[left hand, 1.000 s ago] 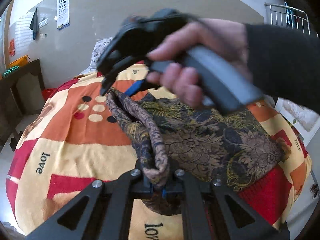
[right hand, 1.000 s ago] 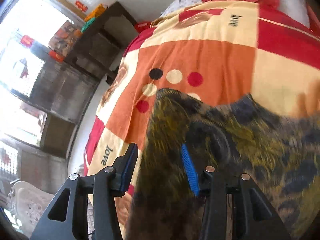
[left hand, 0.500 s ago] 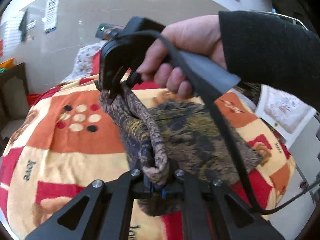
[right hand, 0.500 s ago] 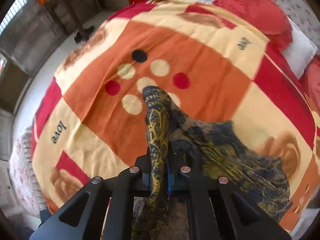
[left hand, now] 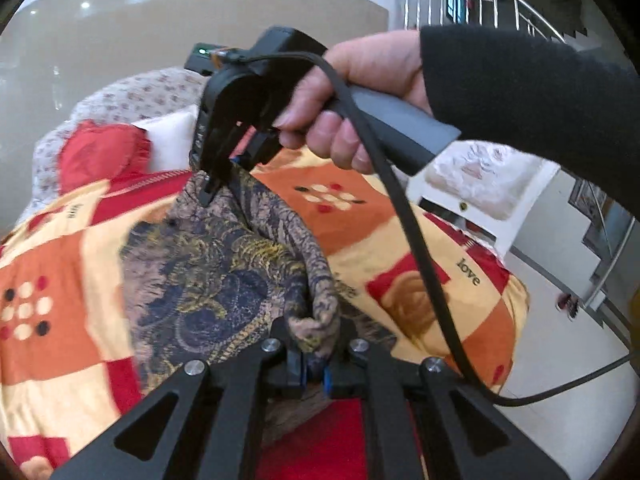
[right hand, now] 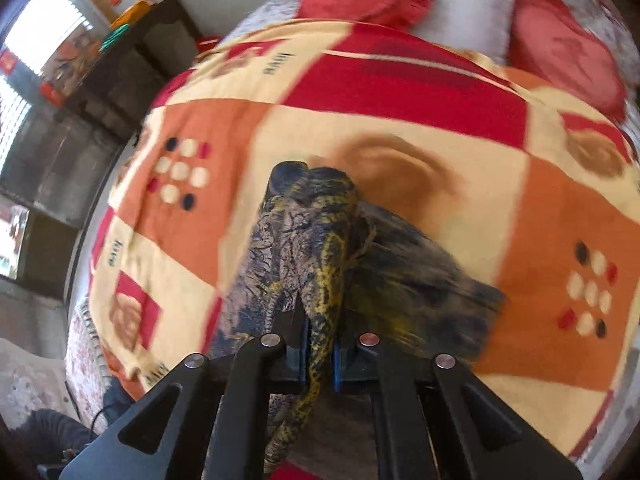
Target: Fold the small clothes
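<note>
A small dark garment (left hand: pixel 224 280) with a brown, navy and yellow floral print hangs between my two grippers above the bed. My left gripper (left hand: pixel 314 364) is shut on one bunched edge of it. My right gripper (left hand: pixel 216 184) shows in the left wrist view, held by a hand, and is shut on the far edge. In the right wrist view my right gripper (right hand: pixel 320 354) pinches a fold of the garment (right hand: pixel 316 240), which drapes down onto the blanket.
The bed carries an orange, red and cream patchwork blanket (right hand: pixel 400 120) with "love" lettering. Red and white pillows (right hand: pixel 460 0) lie at its head. A dark desk (right hand: pixel 132 60) stands beside the bed. A white chair (left hand: pixel 480 188) stands to the right. A cable (left hand: pixel 420 260) trails from the right gripper.
My right gripper went from open to shut on the garment's far edge. Both grippers then lifted and swung the garment toward the pillows.
</note>
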{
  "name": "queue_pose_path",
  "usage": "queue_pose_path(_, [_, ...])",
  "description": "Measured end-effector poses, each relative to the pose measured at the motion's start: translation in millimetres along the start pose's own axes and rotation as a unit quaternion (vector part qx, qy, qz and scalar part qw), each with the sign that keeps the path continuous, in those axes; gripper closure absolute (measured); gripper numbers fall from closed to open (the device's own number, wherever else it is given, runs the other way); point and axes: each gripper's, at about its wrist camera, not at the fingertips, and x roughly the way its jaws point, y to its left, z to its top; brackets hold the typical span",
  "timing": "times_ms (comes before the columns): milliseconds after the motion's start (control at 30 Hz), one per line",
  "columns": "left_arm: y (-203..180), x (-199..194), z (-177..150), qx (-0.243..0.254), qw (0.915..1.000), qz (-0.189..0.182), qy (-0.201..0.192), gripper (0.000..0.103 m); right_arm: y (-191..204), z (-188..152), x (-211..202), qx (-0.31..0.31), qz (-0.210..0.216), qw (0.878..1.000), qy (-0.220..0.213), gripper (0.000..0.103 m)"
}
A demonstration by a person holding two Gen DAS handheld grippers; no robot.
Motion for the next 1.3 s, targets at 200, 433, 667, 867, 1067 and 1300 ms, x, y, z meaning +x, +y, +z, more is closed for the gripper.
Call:
queue_pose_path(200, [-16,70,-12,-0.01,0.996,-0.03,0.083,0.098,-48,-13,38,0.017,-0.023,1.0,0.012,0.084])
queue_pose_path(433, [1,17,-27,-0.03,0.9946,-0.063,0.076,0.074,-76,-48,2,0.078,0.007,0.993,-0.087,0.073])
queue_pose_path(667, [73,-5,-45,-0.082,0.9945,0.041,0.051,0.089,-26,-128,-63,0.017,0.004,0.98,-0.197,0.06])
queue_pose_path(867, [89,46,-86,-0.134,0.9827,0.029,0.124,0.103,35,-196,9,-0.067,-0.002,0.989,-0.134,0.074])
queue_pose_path(1067, [93,30,-58,-0.137,0.9845,0.019,0.108,0.103,25,-218,41,-0.056,-0.03,0.991,-0.115,0.076])
queue_pose_path(1300, [152,69,43,-0.196,0.9754,0.096,0.03,0.079,16,-128,-23,0.055,-0.094,0.958,-0.267,0.074])
